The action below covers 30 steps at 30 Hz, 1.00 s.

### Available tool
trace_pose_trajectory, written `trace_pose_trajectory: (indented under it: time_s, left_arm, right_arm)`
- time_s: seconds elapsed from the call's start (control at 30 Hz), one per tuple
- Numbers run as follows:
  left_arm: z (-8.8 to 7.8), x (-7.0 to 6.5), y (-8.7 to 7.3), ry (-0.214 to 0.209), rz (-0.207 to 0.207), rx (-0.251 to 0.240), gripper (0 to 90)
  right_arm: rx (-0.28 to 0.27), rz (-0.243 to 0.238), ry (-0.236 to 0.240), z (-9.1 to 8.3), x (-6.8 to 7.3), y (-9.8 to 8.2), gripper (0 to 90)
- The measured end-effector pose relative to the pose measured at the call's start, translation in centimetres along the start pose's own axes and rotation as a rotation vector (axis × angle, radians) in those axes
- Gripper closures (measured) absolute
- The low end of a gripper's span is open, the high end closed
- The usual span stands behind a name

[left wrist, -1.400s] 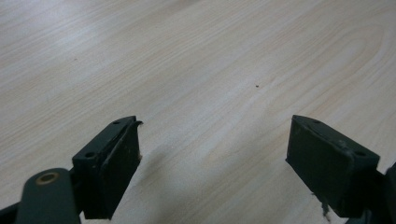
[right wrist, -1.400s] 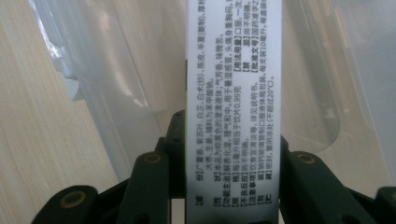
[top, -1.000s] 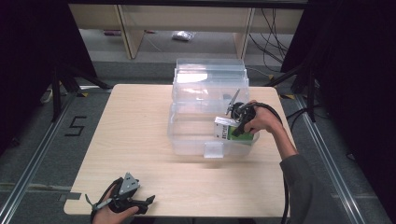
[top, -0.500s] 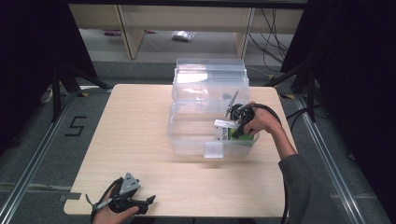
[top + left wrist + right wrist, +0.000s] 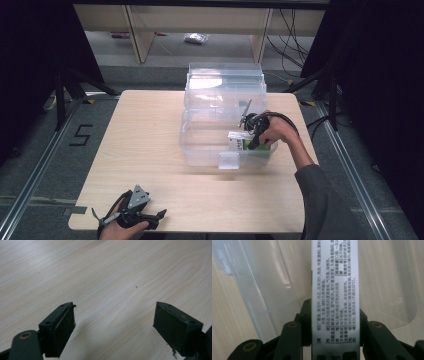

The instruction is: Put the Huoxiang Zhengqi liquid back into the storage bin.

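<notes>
A white and green carton (image 5: 238, 142) with small printed text (image 5: 334, 290) sits low in the front right part of a clear plastic bin (image 5: 222, 90). My right gripper (image 5: 251, 136) reaches into the bin from the right and is shut on the carton. In the right gripper view both jaws of that gripper (image 5: 334, 340) press on the carton's narrow sides, with the bin's clear wall (image 5: 274, 277) behind. My left gripper (image 5: 159, 216) rests at the table's front left edge. Its jaws (image 5: 113, 315) are open, with bare wood between them.
The light wooden table (image 5: 145, 135) has free room left of the bin and in front of it. A small clear latch (image 5: 229, 161) sticks out at the bin's front. Wooden shelving (image 5: 200, 20) and cables stand on the floor behind the table.
The right hand has shifted the carton slightly down and toward the bin's front. The left gripper has stayed put.
</notes>
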<state>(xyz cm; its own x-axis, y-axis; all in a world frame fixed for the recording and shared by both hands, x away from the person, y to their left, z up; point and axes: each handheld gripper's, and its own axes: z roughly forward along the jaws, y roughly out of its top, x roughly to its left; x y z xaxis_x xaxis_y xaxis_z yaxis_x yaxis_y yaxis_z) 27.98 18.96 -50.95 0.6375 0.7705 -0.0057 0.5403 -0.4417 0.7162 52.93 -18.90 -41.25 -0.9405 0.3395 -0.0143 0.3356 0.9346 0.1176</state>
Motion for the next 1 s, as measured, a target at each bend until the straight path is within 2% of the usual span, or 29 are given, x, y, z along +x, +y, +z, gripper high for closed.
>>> trace_pose_trajectory:
  time_s: [0.03,0.2,0.3,0.33,0.4,0.5,0.63,0.73,0.83,0.87,0.9,0.97,1.0]
  left_arm:
    - [-0.2,0.0,0.0,-0.005,0.008,0.014,16.7]
    - [0.0,0.0,0.0,0.001,0.000,0.000,16.7]
    - [0.0,0.0,0.0,0.000,0.003,0.001,16.7]
    - [0.0,0.0,0.0,-0.001,0.005,0.002,16.7]
    - [0.0,0.0,0.0,0.001,0.001,0.000,16.7]
    - [0.0,0.0,0.0,0.001,0.001,0.001,16.7]
    - [-0.1,0.0,0.0,-0.008,0.009,0.008,16.7]
    - [-0.1,0.0,0.0,-0.009,0.011,0.008,16.7]
    - [-0.1,0.0,0.0,-0.005,0.006,0.007,16.7]
    - [0.0,0.0,0.0,0.002,-0.002,0.002,16.7]
    - [0.0,0.0,0.0,-0.006,0.001,0.002,16.7]
    - [-0.1,0.0,0.0,-0.007,0.006,0.008,16.7]
    - [-0.1,0.0,0.0,-0.007,0.007,0.008,16.7]
  right_arm:
    - [0.002,-0.003,-0.002,0.0,0.0,0.0,63.8]
    - [-0.002,-0.024,0.007,0.0,-0.3,-0.2,63.6]
    - [0.006,-0.016,0.008,0.0,-0.3,-0.2,63.3]
    - [0.005,-0.042,0.002,0.1,-0.5,-0.3,63.2]
    - [0.021,-0.007,0.007,0.0,-0.2,-0.3,62.9]
    - [0.018,-0.025,0.015,-0.1,-0.4,-0.6,62.5]
    - [-0.024,0.026,0.025,-1.2,-0.2,-0.8,60.8]
    - [-0.051,0.013,0.016,-2.1,-0.2,-1.1,56.4]
    - [-0.076,0.036,0.003,-2.8,-0.2,-1.2,54.8]
    - [-0.083,0.029,0.000,-2.9,-0.2,-1.2,54.4]
    - [-0.083,0.054,-0.004,-3.2,0.0,-1.2,53.6]
    - [-0.098,0.022,-0.010,-3.5,-0.1,-1.2,51.1]
    - [-0.101,0.040,-0.024,-3.8,0.2,-1.2,49.2]
